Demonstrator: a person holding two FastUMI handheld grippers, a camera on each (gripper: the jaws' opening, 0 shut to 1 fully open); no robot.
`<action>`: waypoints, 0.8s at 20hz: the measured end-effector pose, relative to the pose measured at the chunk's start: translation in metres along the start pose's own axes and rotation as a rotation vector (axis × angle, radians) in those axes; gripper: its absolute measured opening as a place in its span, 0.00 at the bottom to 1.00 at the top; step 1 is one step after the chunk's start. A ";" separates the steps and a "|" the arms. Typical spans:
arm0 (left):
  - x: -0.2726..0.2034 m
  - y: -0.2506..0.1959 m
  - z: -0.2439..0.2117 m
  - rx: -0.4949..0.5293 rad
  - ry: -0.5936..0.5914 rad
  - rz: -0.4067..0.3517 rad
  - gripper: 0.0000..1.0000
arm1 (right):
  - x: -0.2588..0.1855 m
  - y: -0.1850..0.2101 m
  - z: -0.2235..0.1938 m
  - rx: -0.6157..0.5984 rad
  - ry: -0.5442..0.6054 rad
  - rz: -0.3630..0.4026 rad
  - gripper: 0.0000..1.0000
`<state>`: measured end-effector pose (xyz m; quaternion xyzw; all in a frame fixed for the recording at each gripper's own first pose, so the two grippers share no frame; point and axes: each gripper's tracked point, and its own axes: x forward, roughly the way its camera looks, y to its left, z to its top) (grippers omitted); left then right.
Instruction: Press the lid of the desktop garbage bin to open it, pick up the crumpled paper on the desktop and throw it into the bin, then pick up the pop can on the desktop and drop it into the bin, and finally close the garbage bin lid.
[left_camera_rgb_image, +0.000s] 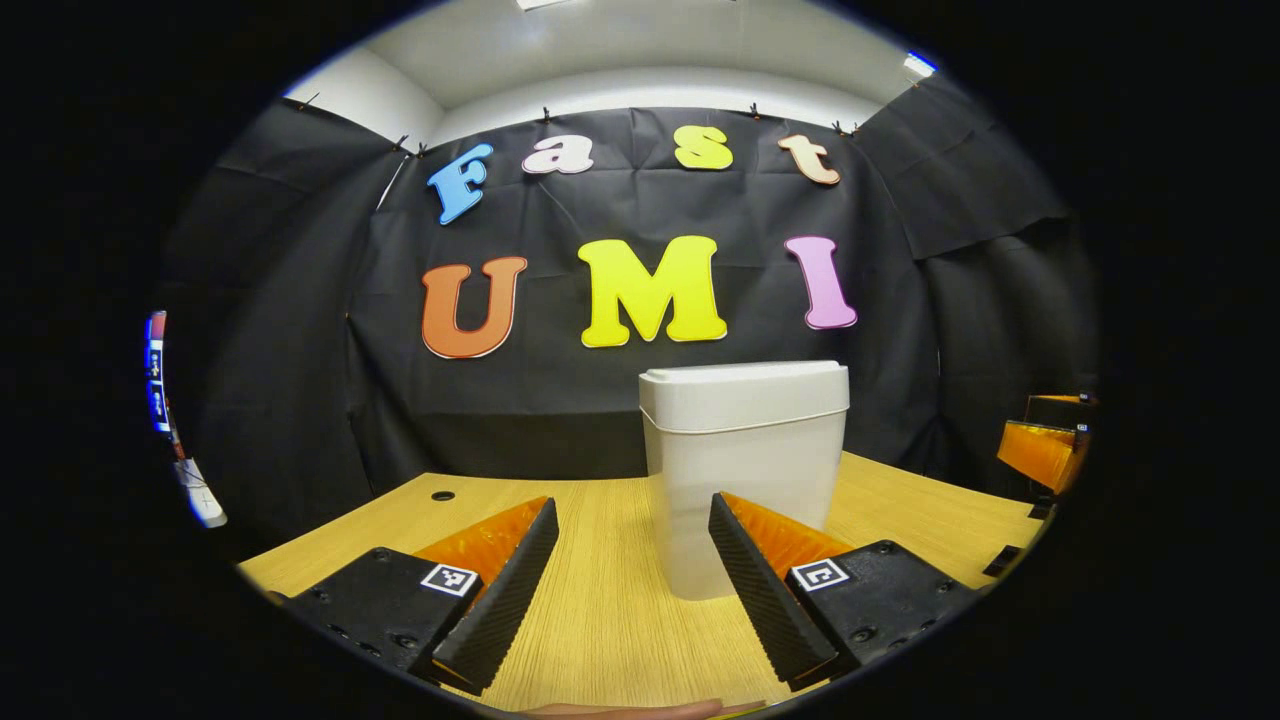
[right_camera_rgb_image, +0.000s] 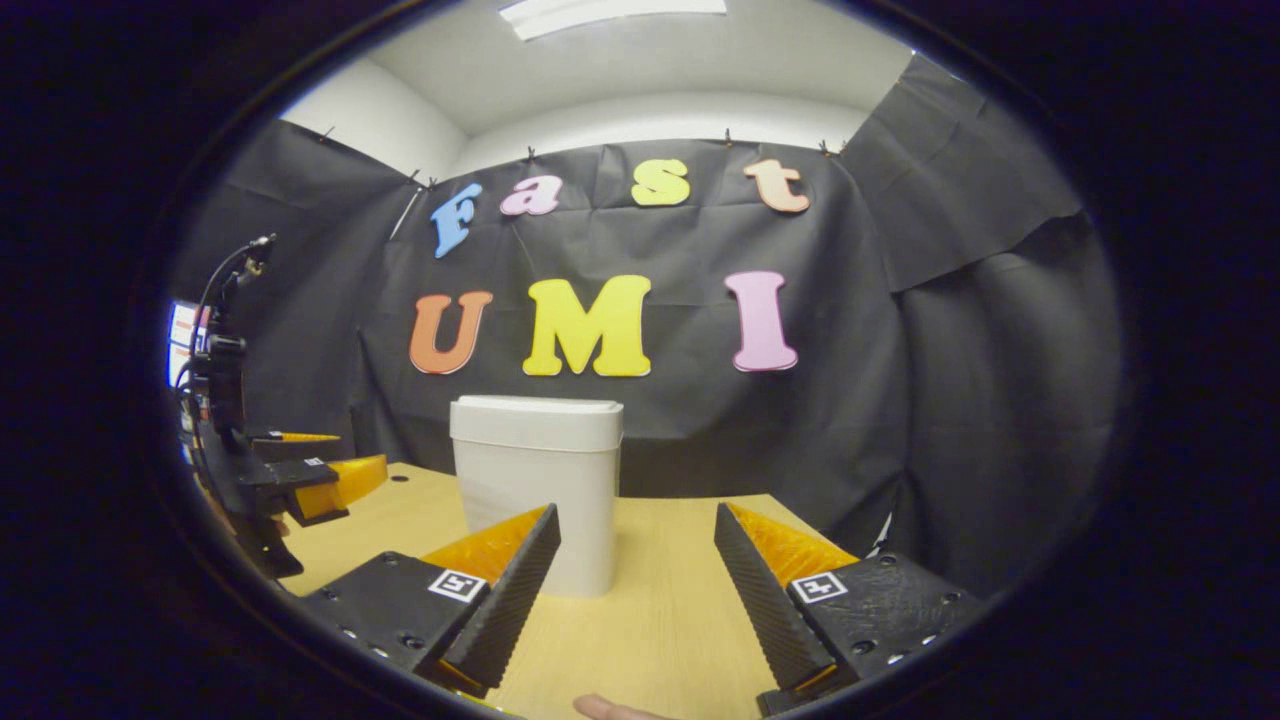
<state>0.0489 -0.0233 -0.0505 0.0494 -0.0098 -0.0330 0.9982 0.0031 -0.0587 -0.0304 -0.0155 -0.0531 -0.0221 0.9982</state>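
Both grippers open and empty, bin lid closed.
Left gripper (left_camera_rgb_image: 632, 590) and right gripper (right_camera_rgb_image: 635, 595) each hold their jaws wide apart over the wooden table (left_camera_rgb_image: 600, 610), gripping nothing; the white bin (left_camera_rgb_image: 742, 470) stands upright just ahead, its lid (left_camera_rgb_image: 743, 392) down. Judged step: opening. Next, one gripper should press the lid top.

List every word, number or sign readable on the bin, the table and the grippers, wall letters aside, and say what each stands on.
White plastic lidded bin: no text.
Light wooden tabletop: no text.
Square black-and-white markers on the left gripper and the right gripper: coded patterns, no words.
Lit screen at the far side: too small and blurred to read.
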 end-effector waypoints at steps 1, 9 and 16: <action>0.000 0.001 -0.001 0.000 0.001 0.002 0.98 | 0.001 -0.003 -0.001 0.001 0.004 -0.006 0.95; 0.000 0.003 0.002 -0.004 -0.002 0.010 0.98 | 0.004 0.006 -0.006 0.008 0.023 0.014 0.95; 0.000 0.000 0.000 -0.004 0.004 0.000 0.98 | 0.007 0.003 -0.007 0.021 0.030 0.011 0.95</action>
